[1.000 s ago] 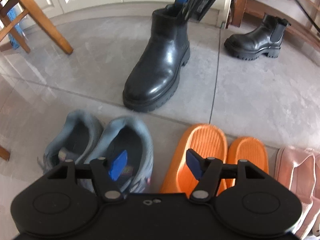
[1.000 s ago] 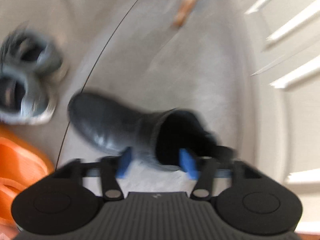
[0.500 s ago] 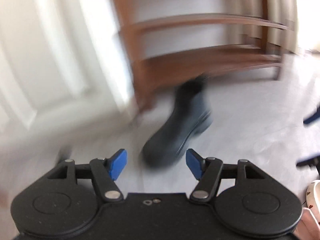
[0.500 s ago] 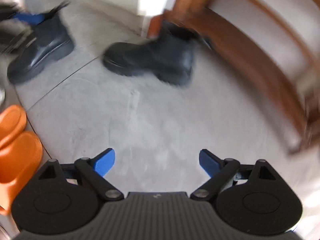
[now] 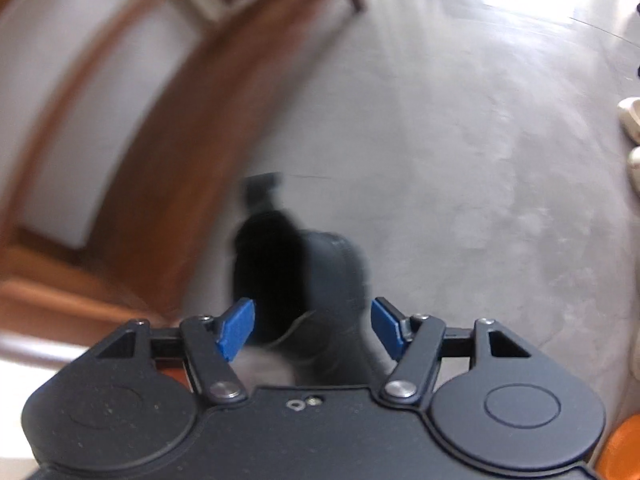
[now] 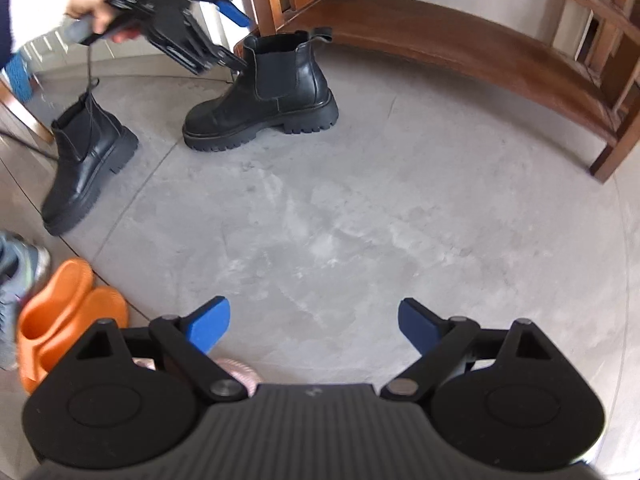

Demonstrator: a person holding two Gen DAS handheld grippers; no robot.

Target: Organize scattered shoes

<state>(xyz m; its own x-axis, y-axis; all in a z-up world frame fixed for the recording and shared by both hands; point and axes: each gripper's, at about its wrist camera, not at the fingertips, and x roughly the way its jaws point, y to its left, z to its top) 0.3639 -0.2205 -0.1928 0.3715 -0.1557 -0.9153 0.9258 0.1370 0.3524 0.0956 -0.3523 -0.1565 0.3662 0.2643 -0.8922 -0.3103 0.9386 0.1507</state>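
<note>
**Left gripper.** The left gripper (image 5: 312, 326) pointed steeply down over the first black boot (image 6: 272, 92). A hand (image 6: 86, 4) held it at the upper left of the right wrist view. Its jaws stood at a medium gap and had just been closing. The collar of the boot lay between the blue pads (image 5: 236, 328). In the left wrist view the right-side pad stood clear of the leather. That view was blurred, so contact at the other pad could not be confirmed. No firm grip was visible.

**Right gripper.** The right gripper (image 6: 314, 326) hung over bare grey floor (image 6: 360, 220). Its jaws stood wide and had just been opening. Nothing lay between them.

**Task items.**
- The first black boot stood upright on its sole, just beside the corner post of the wooden bench (image 6: 440, 40), at the far side of the floor. Its toe pointed to the left in the right wrist view.
- The second black boot (image 6: 86, 160) stood upright to the left of the first, apart from it, toe toward the camera.
- A pair of orange slippers (image 6: 64, 312) lay side by side and touching at the lower left of the floor.
- A grey sneaker (image 6: 16, 280) lay just beside the slippers, at the left edge of the view.
- A pink item (image 6: 236, 372) showed beneath the right gripper; its type could not be determined.
- Pale shoes (image 5: 632, 116) lay at the right edge of the left wrist view.
</note>
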